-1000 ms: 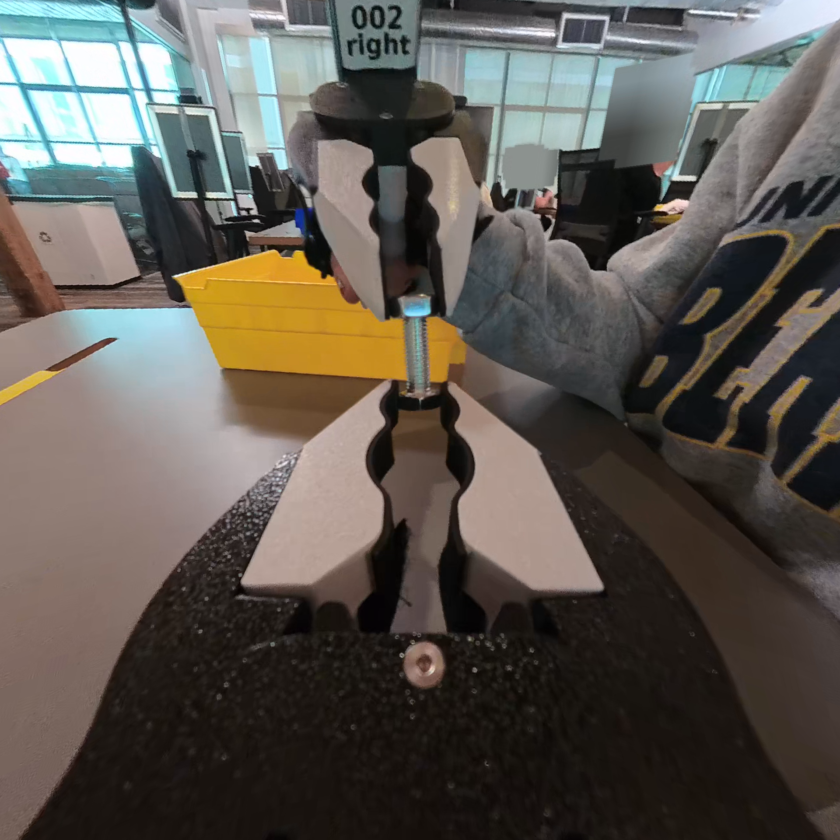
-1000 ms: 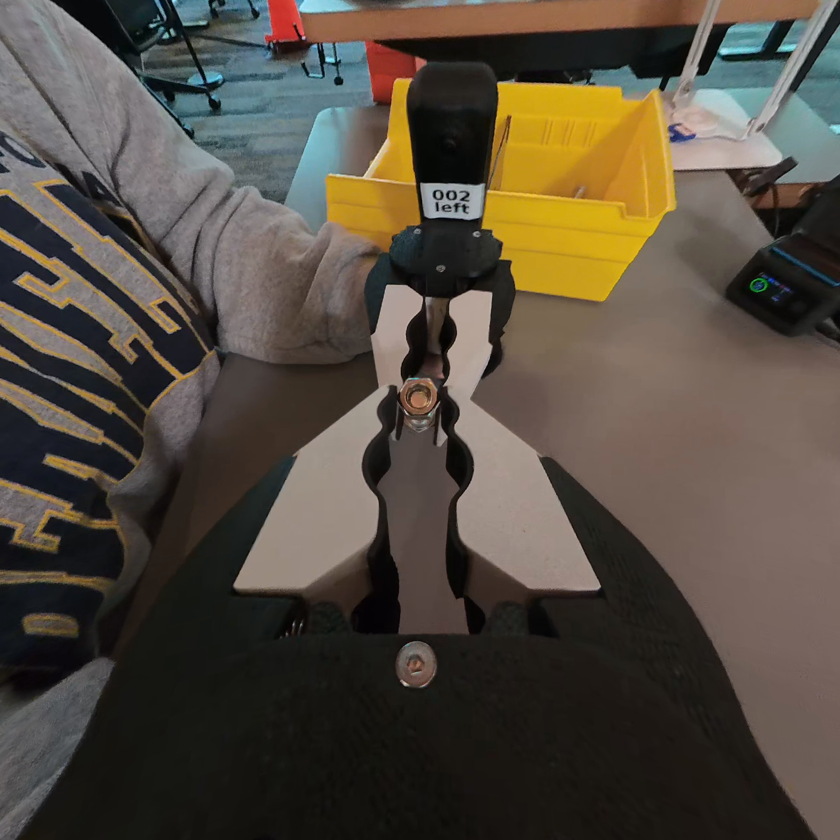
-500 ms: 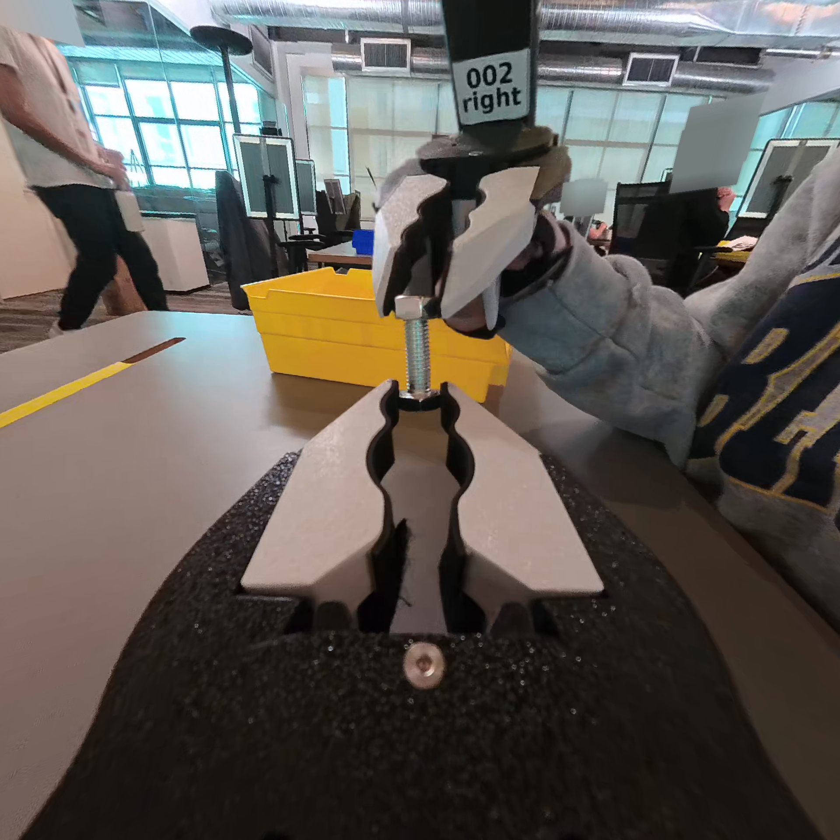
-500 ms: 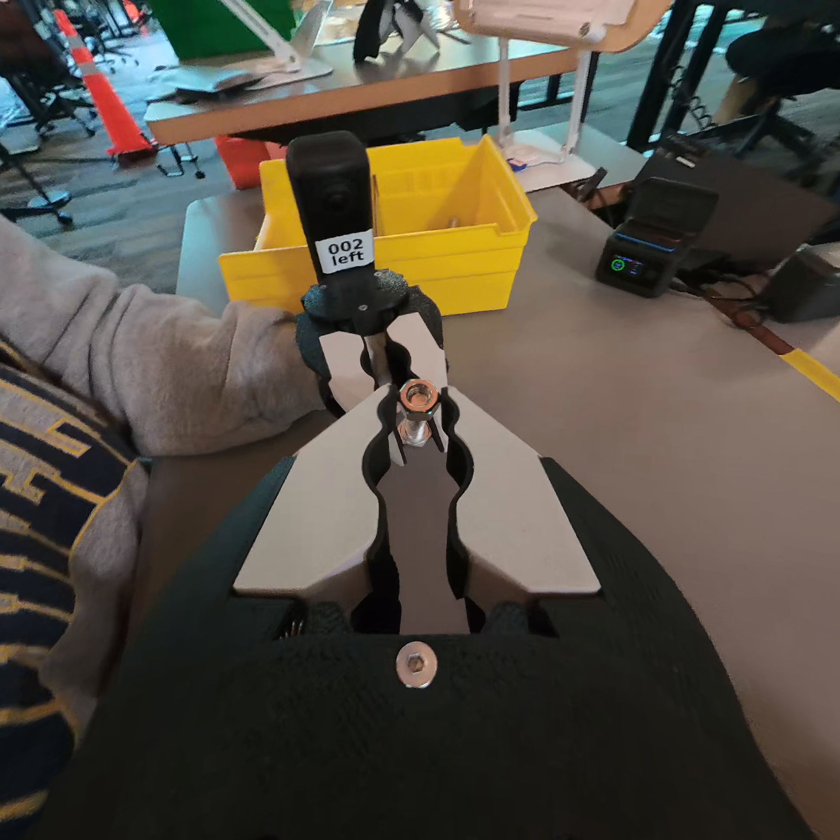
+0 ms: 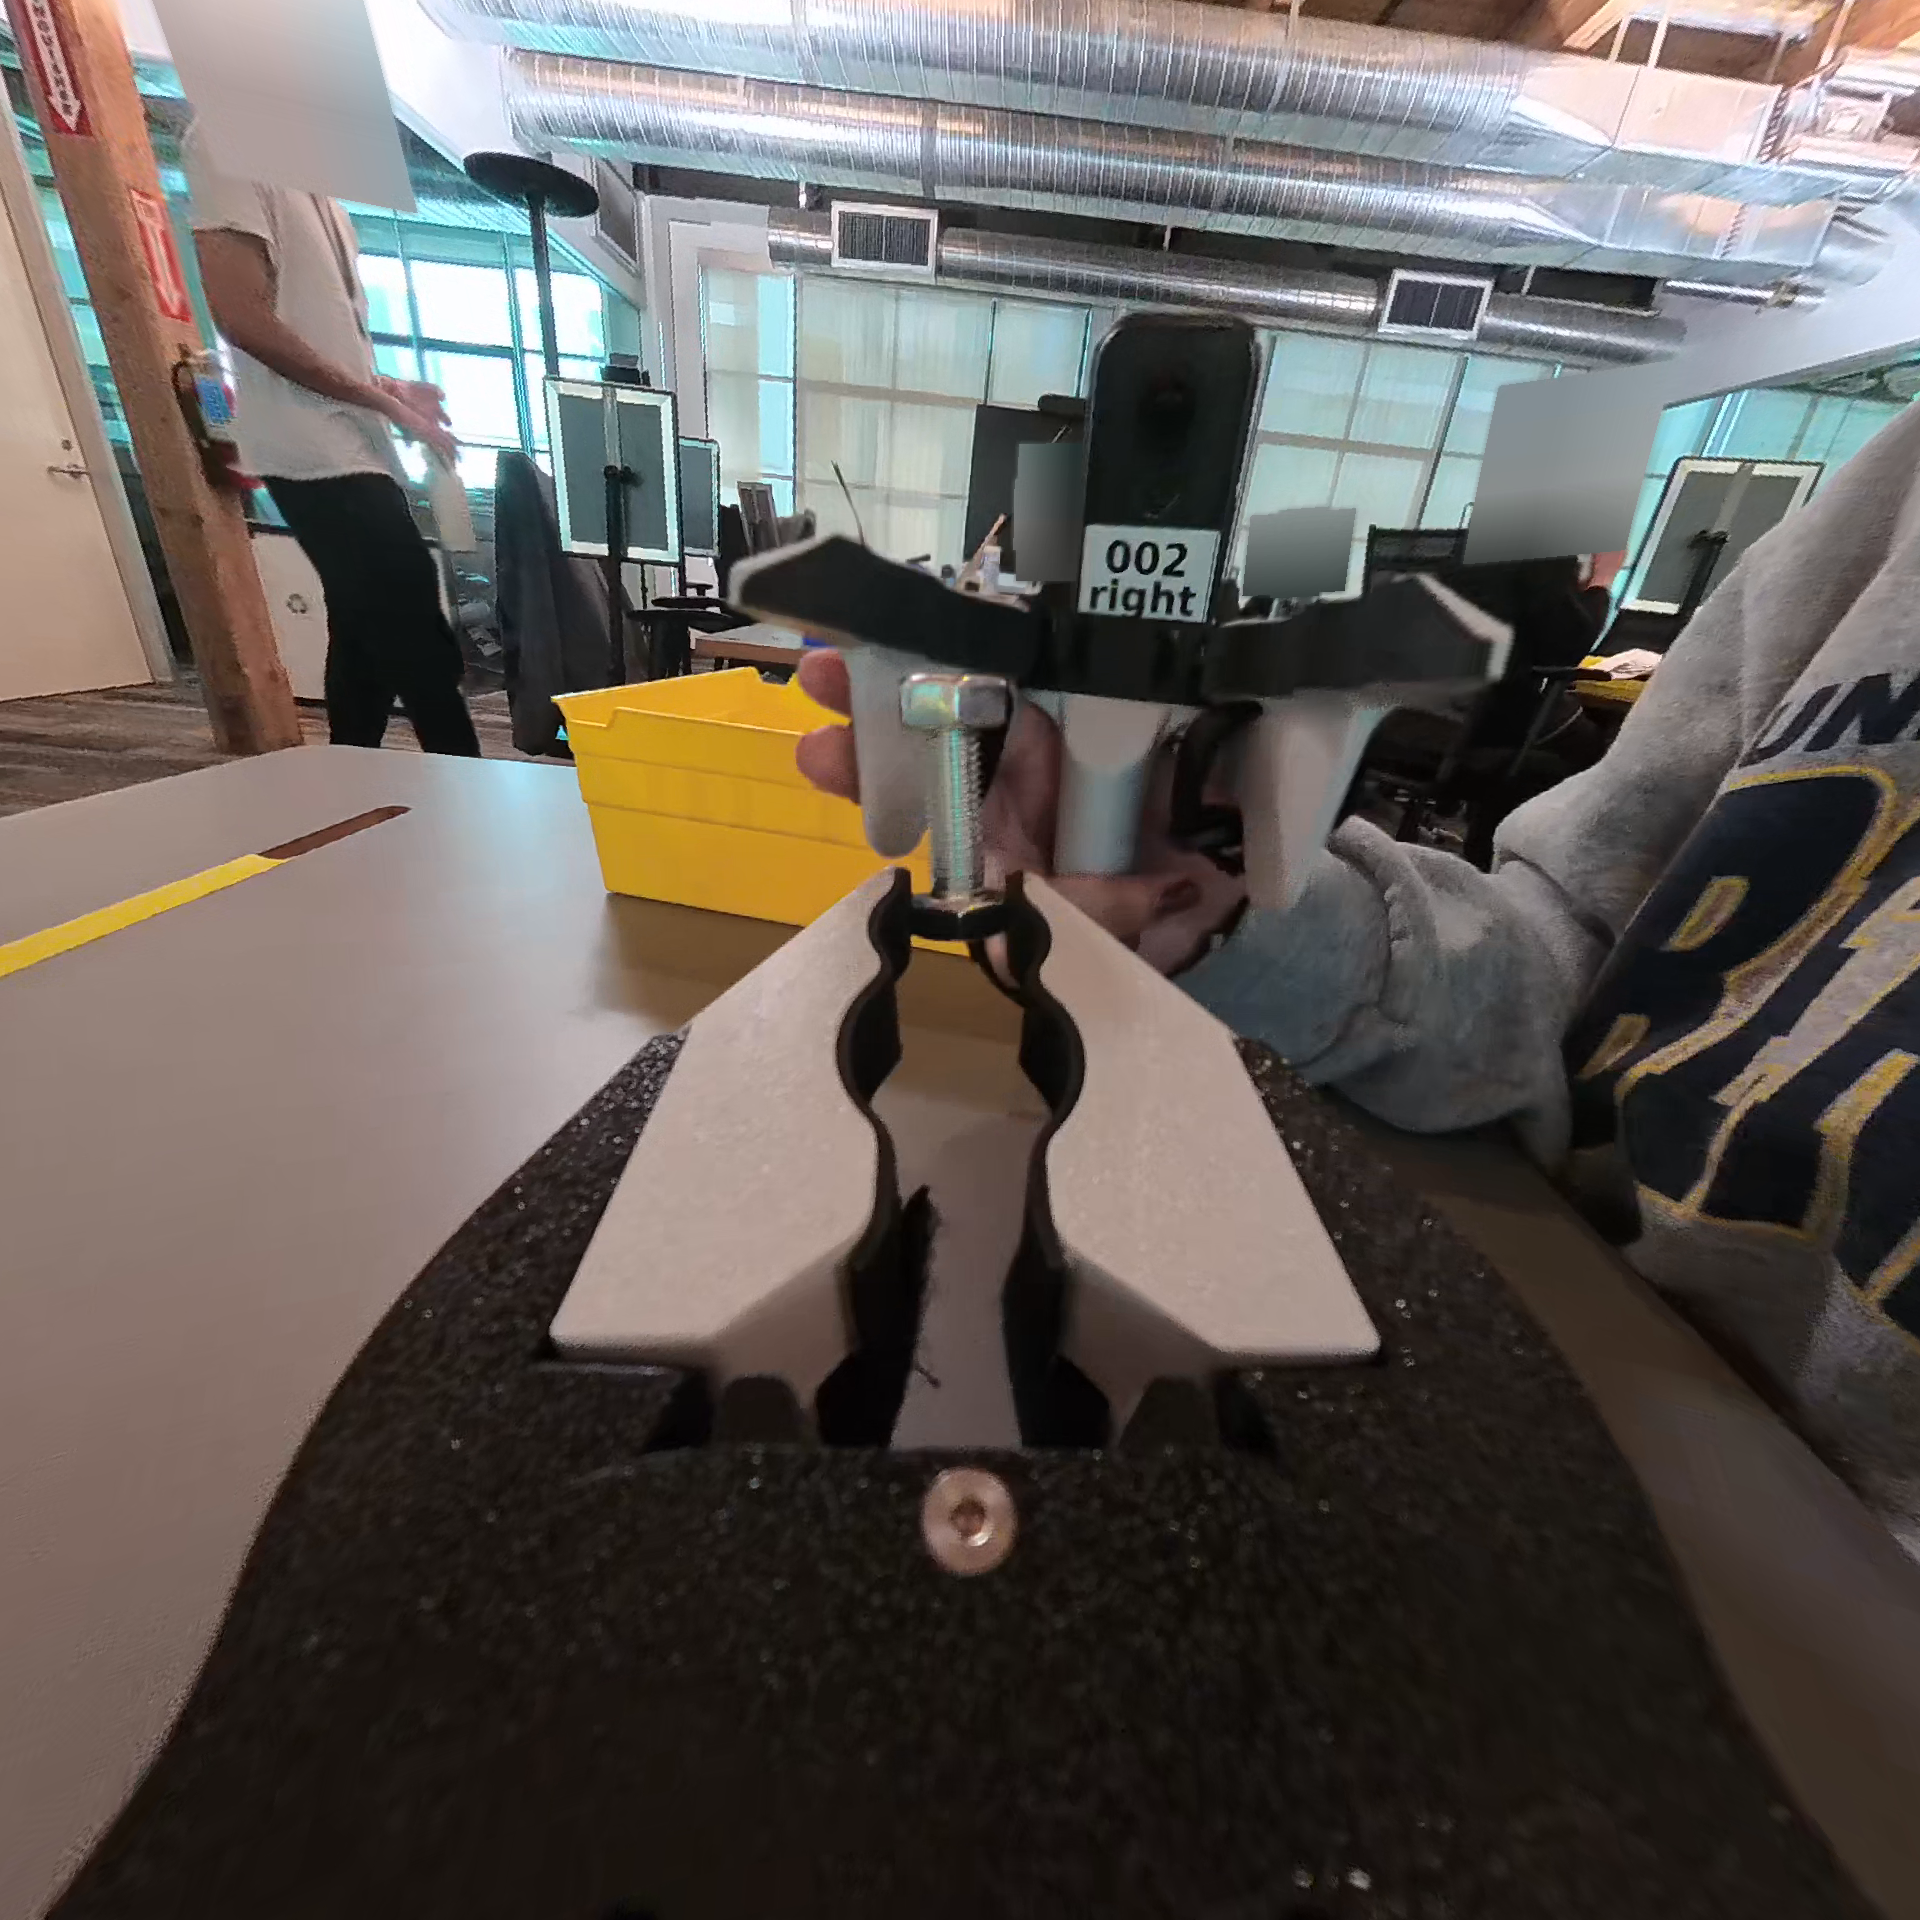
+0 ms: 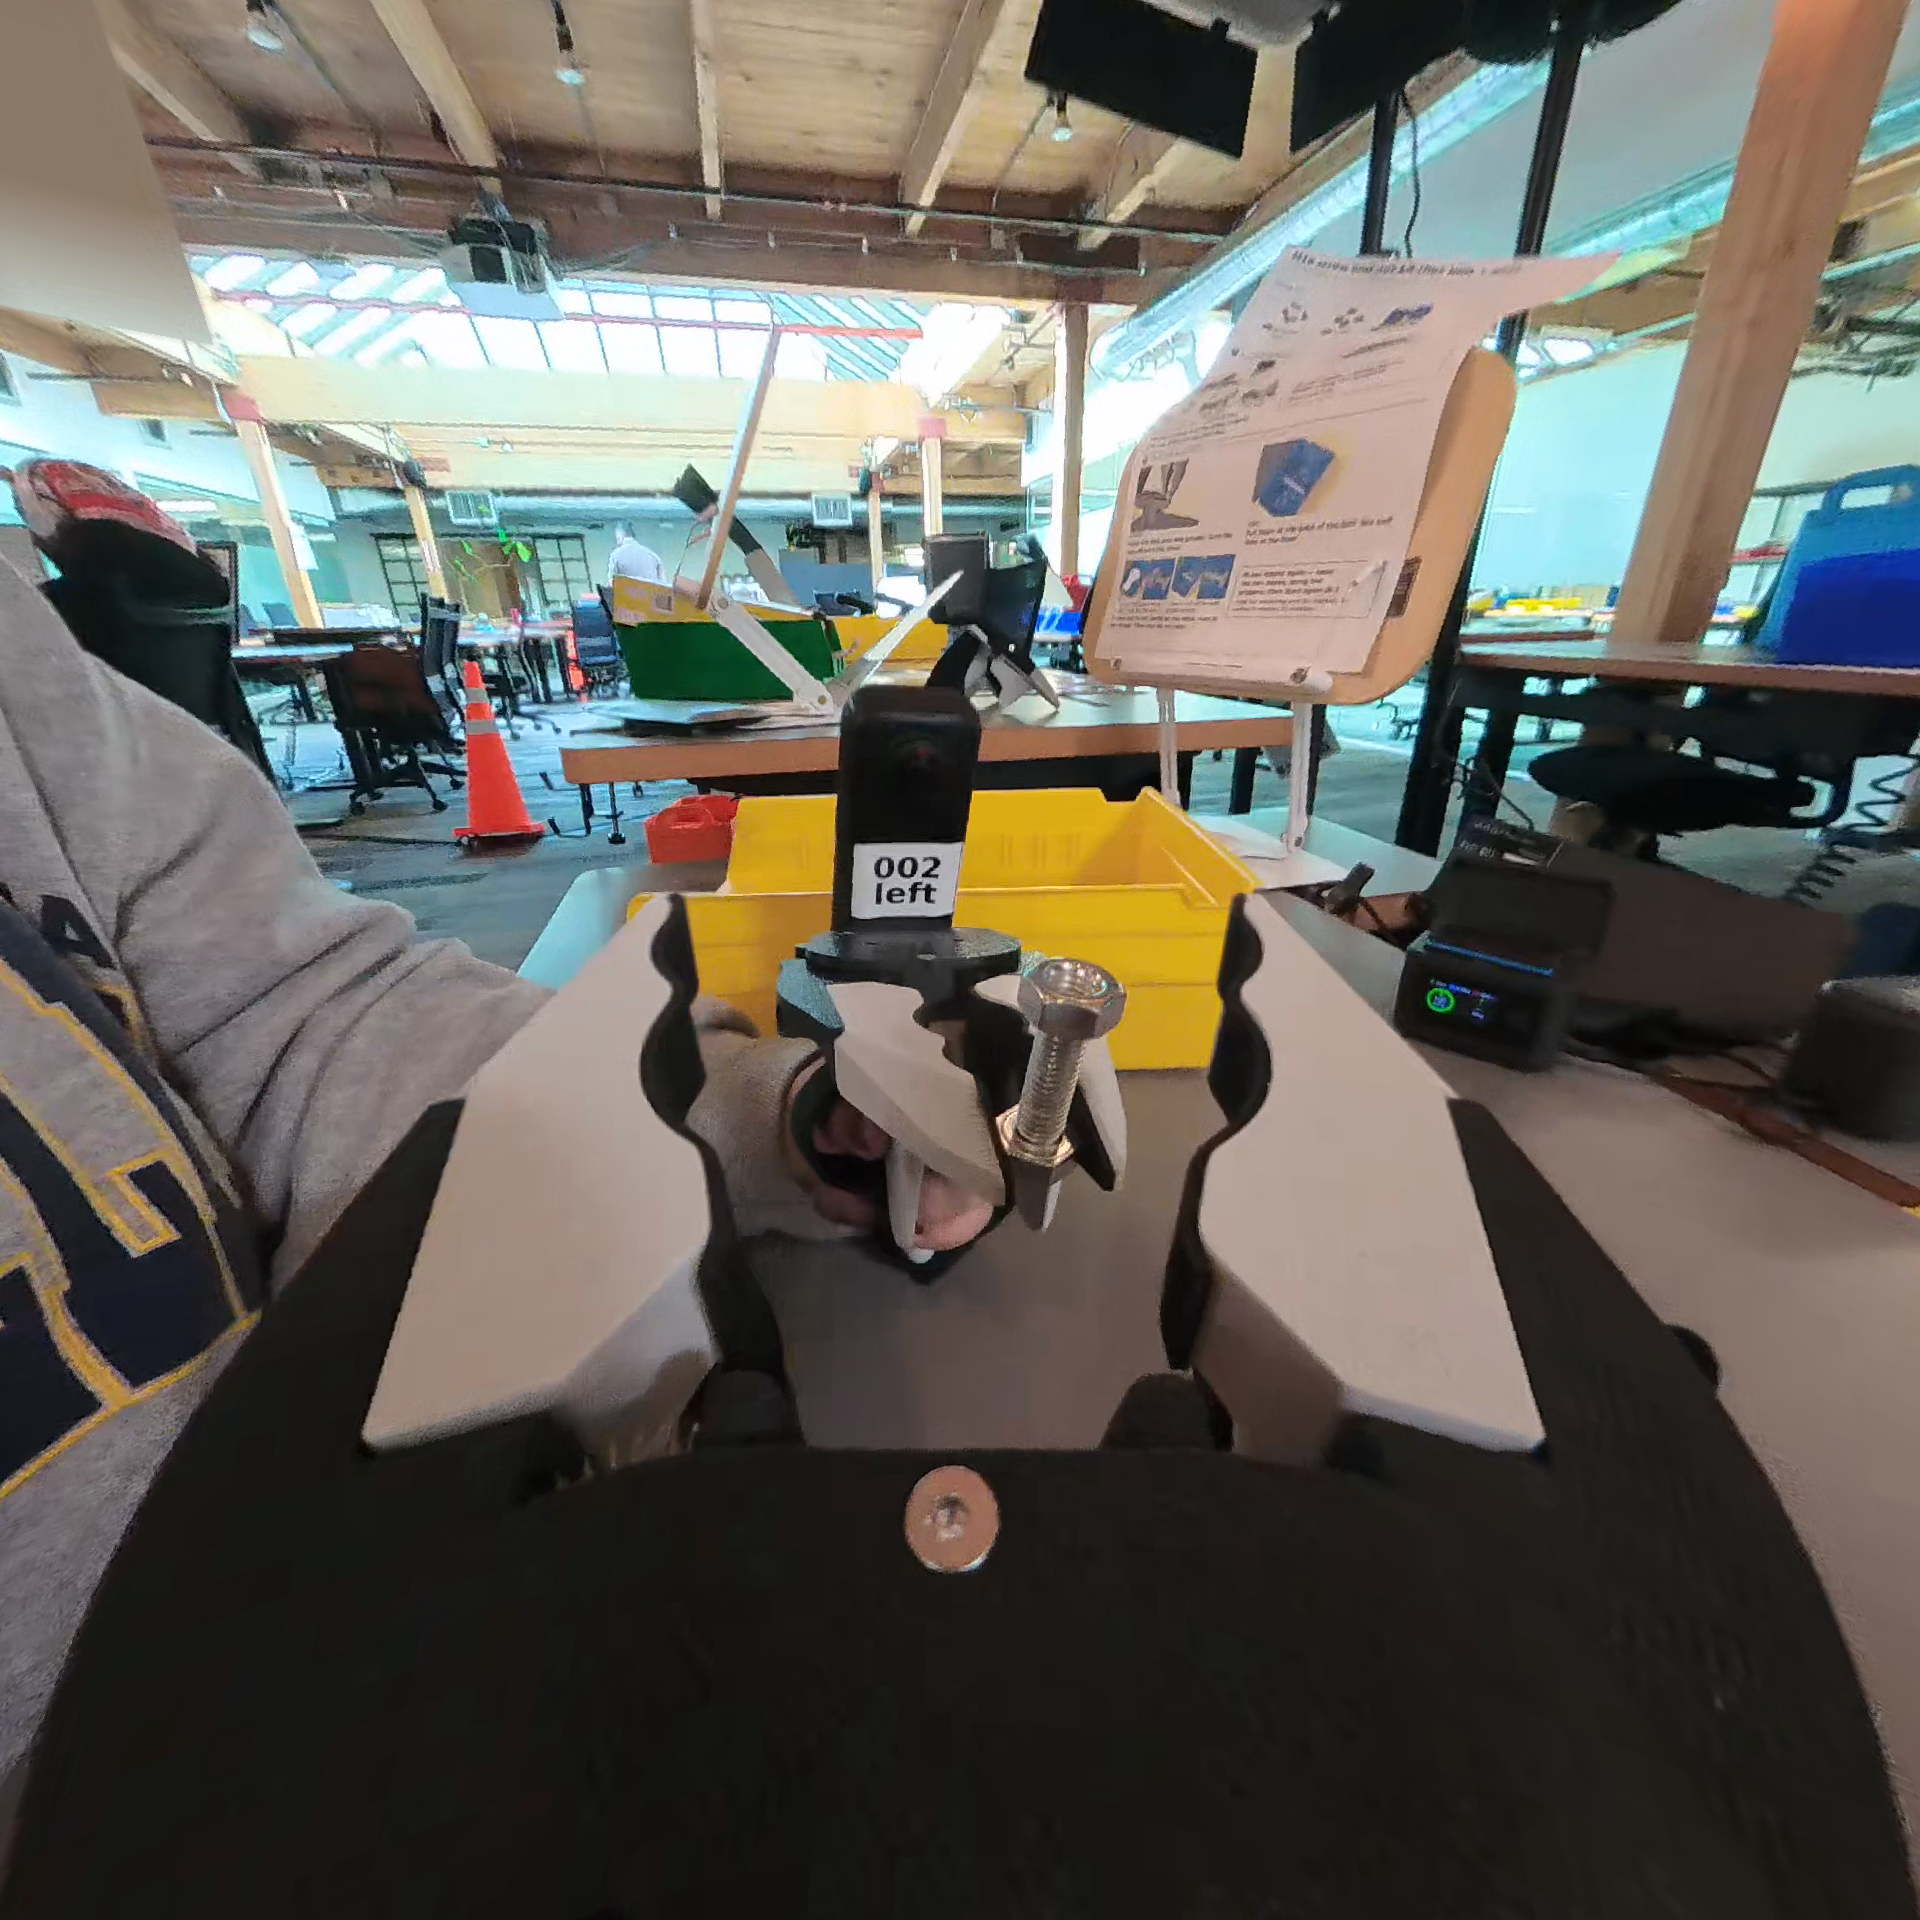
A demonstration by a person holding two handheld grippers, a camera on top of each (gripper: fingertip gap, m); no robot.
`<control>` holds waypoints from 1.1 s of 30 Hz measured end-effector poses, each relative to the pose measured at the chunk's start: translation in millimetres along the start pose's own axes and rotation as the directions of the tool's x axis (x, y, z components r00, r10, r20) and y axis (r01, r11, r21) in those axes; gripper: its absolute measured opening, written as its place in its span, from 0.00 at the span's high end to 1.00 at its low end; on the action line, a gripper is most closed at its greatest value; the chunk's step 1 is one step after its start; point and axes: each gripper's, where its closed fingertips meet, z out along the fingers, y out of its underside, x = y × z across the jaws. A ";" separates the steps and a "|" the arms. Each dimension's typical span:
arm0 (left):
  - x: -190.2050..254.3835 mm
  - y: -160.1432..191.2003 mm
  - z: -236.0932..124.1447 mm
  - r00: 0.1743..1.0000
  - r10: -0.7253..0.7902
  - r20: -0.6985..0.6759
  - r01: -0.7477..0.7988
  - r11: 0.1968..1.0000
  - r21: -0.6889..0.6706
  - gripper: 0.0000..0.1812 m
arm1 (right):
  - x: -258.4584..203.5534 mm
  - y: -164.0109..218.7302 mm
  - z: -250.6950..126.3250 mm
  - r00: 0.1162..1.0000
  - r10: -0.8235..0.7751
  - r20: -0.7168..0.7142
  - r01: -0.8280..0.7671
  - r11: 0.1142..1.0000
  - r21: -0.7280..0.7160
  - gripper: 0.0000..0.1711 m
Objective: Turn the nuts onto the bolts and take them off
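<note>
the left tongs pinch the nut with the bolt standing upright above the desk, while the right tongs gape empty, so this looks like a regrip, which calls for reclosing on the bolt head.

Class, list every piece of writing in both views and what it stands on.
I name the carriers only, not their wording.
White sticker on the black camera, left wrist view: legible.
Second white sticker on the other black camera, right wrist view: legible.
Sweatshirt lettering: cut off.
Instruction sheet on its stand: too small.
Red sign on the post: partly cropped.
</note>
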 end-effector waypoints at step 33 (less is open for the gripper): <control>-10.7 3.4 -5.2 0.998 -0.003 0.058 0.007 0.998 -0.070 0.92 | 3.3 24.8 1.5 1.000 0.012 0.014 -0.011 0.999 -0.044 0.43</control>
